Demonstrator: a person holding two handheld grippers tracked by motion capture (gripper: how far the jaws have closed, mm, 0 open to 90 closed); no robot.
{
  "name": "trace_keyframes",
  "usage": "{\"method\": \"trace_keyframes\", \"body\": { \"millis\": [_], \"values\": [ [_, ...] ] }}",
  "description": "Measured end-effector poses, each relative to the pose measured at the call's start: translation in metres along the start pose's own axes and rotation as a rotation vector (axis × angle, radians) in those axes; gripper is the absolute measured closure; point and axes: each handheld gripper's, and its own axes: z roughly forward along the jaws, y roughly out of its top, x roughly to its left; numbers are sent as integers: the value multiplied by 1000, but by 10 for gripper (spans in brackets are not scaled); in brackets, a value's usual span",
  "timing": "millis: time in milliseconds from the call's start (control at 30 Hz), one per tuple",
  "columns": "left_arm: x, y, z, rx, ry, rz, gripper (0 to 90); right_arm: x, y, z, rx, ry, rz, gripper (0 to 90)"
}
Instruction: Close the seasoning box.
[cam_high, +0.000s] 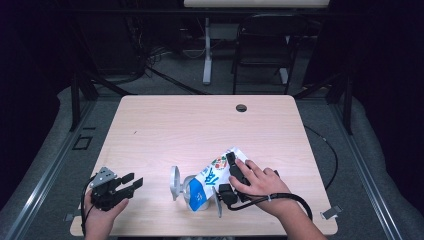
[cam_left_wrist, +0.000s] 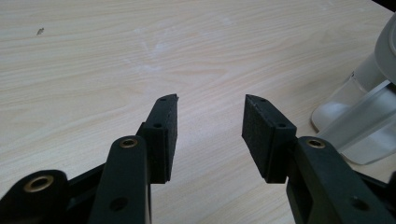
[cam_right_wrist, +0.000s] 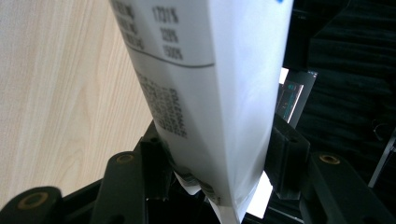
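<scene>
Right gripper (cam_high: 234, 172) clamps white-and-blue paper carton (cam_high: 212, 180), tilted over clear plastic cup (cam_high: 187, 187) near table edge; left gripper (cam_high: 131, 182) wide open, empty.

- High view: table (cam_high: 200, 125) evenly lit from above, surroundings dark, shadows faint.
- Right gripper view: carton (cam_right_wrist: 210, 93) close, print blurred.
- Left gripper view: sharp, bright.

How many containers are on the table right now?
2: a carton tilted between the right gripper's jaws near the front edge, and a clear container lying at its lower end. None seems hidden.
</scene>
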Motion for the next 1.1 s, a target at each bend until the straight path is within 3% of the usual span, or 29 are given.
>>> {"method": "trace_keyframes", "body": {
  "millis": [1100],
  "values": [
    [0, 0, 0, 2, 0, -3, 559, -2, 1, -2, 6, -9, -15, 521]
  ]
}}
